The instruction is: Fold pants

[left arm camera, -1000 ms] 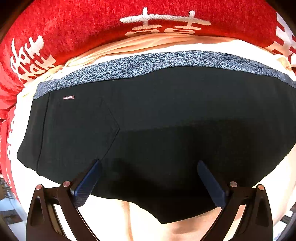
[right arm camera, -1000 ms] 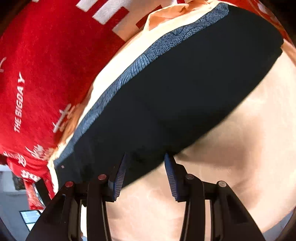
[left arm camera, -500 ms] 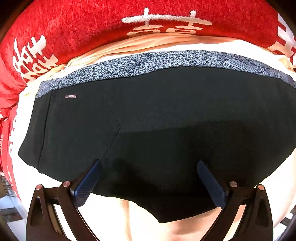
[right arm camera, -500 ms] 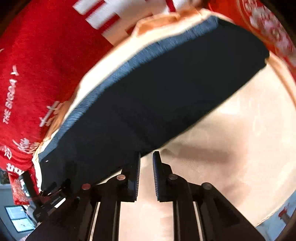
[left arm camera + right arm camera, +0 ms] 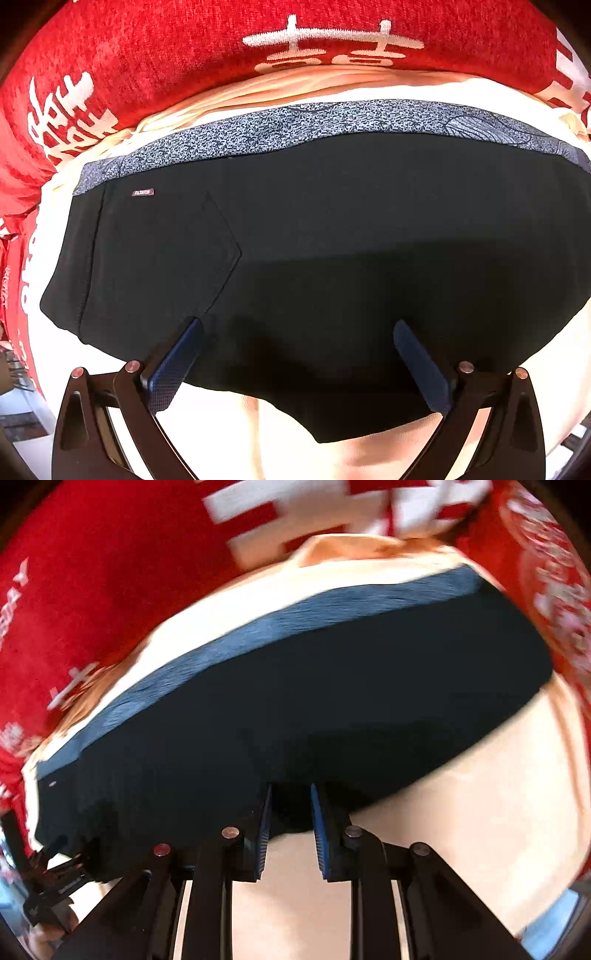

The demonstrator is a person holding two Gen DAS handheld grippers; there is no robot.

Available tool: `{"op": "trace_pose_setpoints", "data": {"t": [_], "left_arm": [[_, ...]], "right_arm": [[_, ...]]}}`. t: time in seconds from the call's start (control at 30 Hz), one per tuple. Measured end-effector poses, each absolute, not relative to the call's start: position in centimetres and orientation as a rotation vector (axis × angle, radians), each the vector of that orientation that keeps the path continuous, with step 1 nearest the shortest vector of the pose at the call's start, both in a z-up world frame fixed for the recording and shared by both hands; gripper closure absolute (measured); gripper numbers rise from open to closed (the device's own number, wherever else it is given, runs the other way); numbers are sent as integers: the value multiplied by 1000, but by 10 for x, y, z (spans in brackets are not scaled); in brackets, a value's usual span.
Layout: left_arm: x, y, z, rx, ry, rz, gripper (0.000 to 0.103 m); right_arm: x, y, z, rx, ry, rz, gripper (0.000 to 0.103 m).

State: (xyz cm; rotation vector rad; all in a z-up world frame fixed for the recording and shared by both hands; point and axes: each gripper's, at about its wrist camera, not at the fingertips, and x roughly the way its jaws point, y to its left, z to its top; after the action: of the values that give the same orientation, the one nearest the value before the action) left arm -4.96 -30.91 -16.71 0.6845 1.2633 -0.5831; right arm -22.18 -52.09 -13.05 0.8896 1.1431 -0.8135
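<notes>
The black pants lie folded flat on a cream sheet, with their grey-blue patterned waistband along the far edge and a back pocket at the left. My left gripper hovers over the near half of the pants, its jaws wide open and nothing between them. In the blurred right wrist view, my right gripper is at the near edge of the pants. Its jaws stand narrow and are opening; the fabric edge shows between the tips, and the pads do not press on it.
A red blanket with white characters lies bunched behind and to the left of the pants. Bare cream sheet spreads in front and to the right. Dark gripper parts show at the lower left of the right wrist view.
The right gripper's jaws narrowed almost to shut, then parted a little. It rolled, so the pants now lie more level in its view. The left gripper has not moved.
</notes>
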Motion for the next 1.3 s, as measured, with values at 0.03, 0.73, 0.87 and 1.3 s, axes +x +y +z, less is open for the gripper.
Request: {"op": "trace_pose_setpoints", "data": {"t": [0.03, 0.73, 0.87, 1.3], "left_arm": [[-49, -310, -167, 686, 1265, -579, 0], [-93, -377, -122, 761, 1207, -643, 0], [-122, -421, -123, 761, 1207, -714, 0], [-180, -512, -155, 764, 1239, -708, 0]], "right_arm": [[-227, -522, -129, 919, 1128, -804, 79], [-323, -531, -113, 1132, 1013, -836, 62], [-349, -561, -109, 1142, 942, -923, 62], [-384, -651, -118, 1043, 921, -1181, 77]]}}
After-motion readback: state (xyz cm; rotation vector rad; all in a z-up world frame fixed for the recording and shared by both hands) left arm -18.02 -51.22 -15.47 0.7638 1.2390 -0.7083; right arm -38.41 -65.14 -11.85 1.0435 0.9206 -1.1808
